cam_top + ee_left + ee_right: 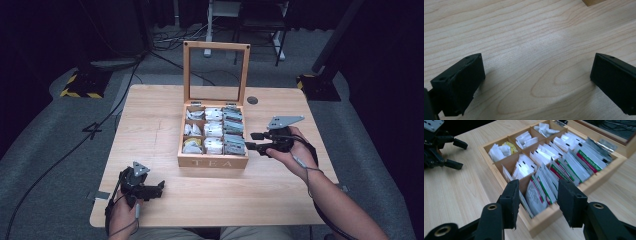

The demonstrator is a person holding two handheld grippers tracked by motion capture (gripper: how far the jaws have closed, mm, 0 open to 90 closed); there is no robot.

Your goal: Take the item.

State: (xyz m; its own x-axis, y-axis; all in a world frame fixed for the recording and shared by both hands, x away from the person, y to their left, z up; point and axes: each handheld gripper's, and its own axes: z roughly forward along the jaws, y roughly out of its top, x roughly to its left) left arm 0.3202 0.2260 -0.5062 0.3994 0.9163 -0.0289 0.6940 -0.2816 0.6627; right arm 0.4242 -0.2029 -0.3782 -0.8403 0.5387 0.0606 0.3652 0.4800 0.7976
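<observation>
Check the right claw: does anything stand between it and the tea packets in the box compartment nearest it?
Nothing visible does. The right claw is open just outside the tea box, whose lid stands upright at the back. The green-striped packets lie uncovered beyond the box wall.

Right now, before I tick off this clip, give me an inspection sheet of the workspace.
Surface: light wood table, bare around the box.
Job's things: wooden tea box, lid upright, compartments full of tea packets.
Clutter: nothing seen.
Grippers: left gripper open, low over bare table; right gripper open beside the box's right side, jaws toward the packets.
Cables: one trails from each gripper; more on the floor.
Surroundings: grey floor, dark backdrop, striped stand bases.
</observation>
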